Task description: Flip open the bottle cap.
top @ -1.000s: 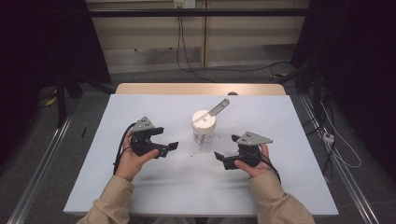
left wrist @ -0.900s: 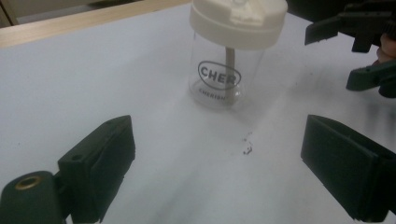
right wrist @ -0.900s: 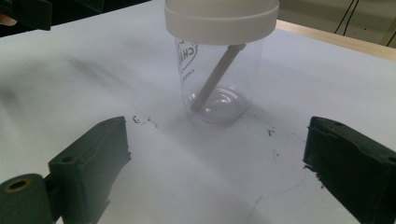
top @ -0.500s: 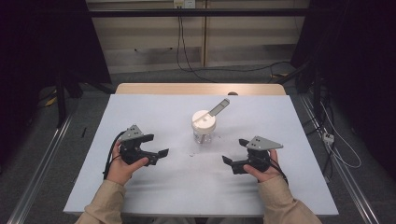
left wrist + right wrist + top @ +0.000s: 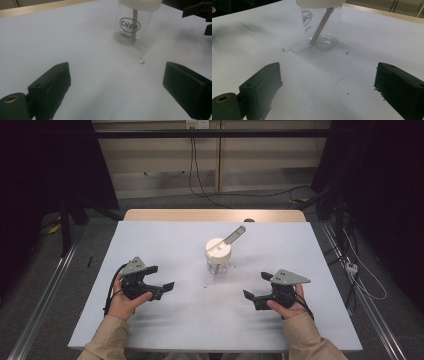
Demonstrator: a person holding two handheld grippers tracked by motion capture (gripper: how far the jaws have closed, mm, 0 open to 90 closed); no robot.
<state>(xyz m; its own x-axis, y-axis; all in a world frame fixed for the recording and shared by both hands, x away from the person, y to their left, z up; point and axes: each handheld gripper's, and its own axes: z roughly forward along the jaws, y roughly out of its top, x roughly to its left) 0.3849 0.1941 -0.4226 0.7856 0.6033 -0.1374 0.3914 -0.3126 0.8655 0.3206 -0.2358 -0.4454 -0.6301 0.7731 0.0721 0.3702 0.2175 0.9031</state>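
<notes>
A clear plastic jar with a white lid stands mid-table; a flat stick pokes out through the lid and leans back and right. The jar carries a printed logo, and the stick runs down inside the jar to its bottom. My left gripper is held low at the jar's front left, open and empty, well apart from it. On the other side, front right of the jar, my right gripper is open too, with nothing between its jaws.
The white table top has a wooden strip along its far edge. Small dark specks lie on the surface just in front of the jar. Cables hang down the wall behind the table.
Both hands have drawn back toward the table's front and spread outward, away from the jar. Both grippers stayed open. The jar has not moved.
</notes>
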